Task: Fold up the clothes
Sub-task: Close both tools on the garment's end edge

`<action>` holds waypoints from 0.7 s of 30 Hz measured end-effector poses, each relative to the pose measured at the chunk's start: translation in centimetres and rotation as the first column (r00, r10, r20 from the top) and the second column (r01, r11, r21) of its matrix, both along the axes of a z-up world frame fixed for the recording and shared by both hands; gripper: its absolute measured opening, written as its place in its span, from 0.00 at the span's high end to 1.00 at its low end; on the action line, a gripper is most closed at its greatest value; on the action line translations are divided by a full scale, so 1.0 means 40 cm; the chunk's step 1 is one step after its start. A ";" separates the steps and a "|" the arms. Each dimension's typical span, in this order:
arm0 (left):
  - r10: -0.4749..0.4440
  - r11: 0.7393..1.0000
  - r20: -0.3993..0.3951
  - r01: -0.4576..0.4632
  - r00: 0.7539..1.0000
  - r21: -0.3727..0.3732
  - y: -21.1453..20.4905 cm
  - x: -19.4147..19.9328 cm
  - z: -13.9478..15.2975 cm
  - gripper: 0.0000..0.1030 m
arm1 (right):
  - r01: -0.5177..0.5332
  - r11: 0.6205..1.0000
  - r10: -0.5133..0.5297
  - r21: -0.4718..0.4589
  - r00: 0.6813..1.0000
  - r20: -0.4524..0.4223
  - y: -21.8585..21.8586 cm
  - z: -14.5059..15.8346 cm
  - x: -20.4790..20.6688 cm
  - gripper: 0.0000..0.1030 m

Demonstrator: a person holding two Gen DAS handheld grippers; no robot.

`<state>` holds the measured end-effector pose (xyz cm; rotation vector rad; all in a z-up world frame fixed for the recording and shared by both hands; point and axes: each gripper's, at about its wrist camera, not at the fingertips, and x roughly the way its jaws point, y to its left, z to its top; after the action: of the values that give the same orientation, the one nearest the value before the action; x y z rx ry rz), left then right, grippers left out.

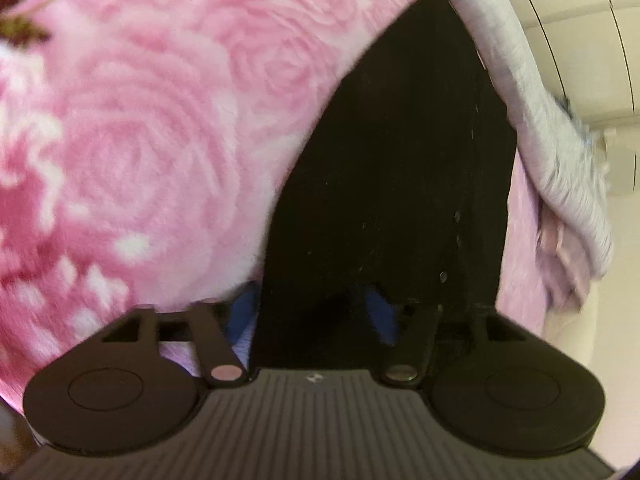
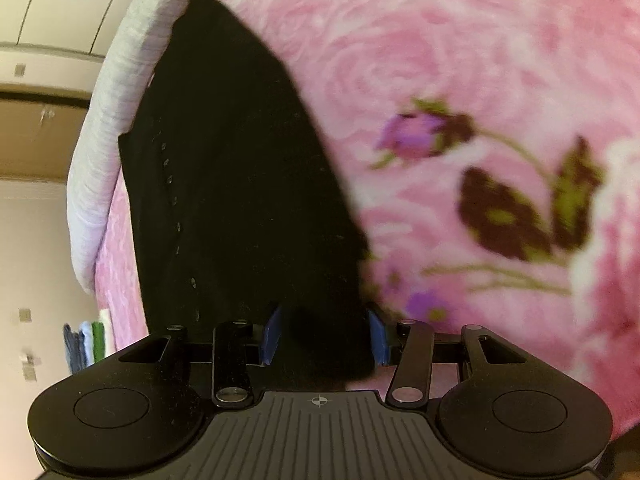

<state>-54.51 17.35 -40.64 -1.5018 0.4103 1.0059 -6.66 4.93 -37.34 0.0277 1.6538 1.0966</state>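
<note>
A black garment (image 1: 392, 168) stretches away from my left gripper (image 1: 312, 312) over a pink rose-patterned blanket (image 1: 140, 140). The blue pads (image 1: 244, 308) of the left gripper are closed on the garment's near edge. In the right wrist view the same black garment (image 2: 240, 184) runs forward from my right gripper (image 2: 324, 336), whose blue pads (image 2: 272, 336) pinch a bunch of its fabric. A line of small pale stitches or studs runs along the garment in both views. Both grippers hold the cloth lifted off the blanket (image 2: 460, 80).
A light grey cloth (image 1: 552, 136) lies along the blanket's far edge beyond the garment; it also shows in the right wrist view (image 2: 108, 120). Cream cabinet fronts (image 1: 580, 20) and a wall stand behind. Coloured folded items (image 2: 86, 344) hang low at the left.
</note>
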 end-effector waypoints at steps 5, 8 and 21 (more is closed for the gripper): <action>-0.049 0.997 -0.006 0.049 0.999 0.060 -0.016 -0.009 0.035 0.93 | -0.080 0.996 0.074 0.041 0.990 0.123 -0.011 0.047 -0.007 0.90; -0.079 0.989 -0.016 0.080 0.997 0.124 -0.042 -0.001 0.070 0.93 | -0.095 0.992 0.081 0.082 0.984 0.161 -0.041 0.092 -0.006 0.91; -0.159 0.983 -0.068 0.164 0.985 0.077 -0.164 0.001 0.020 0.93 | -0.130 0.991 0.133 -0.029 0.962 0.238 -0.151 0.079 -0.051 0.90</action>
<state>-54.48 10.77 -39.83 -1.3436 0.5200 0.9316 -8.72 -1.10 -34.17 -0.2189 1.4606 1.1415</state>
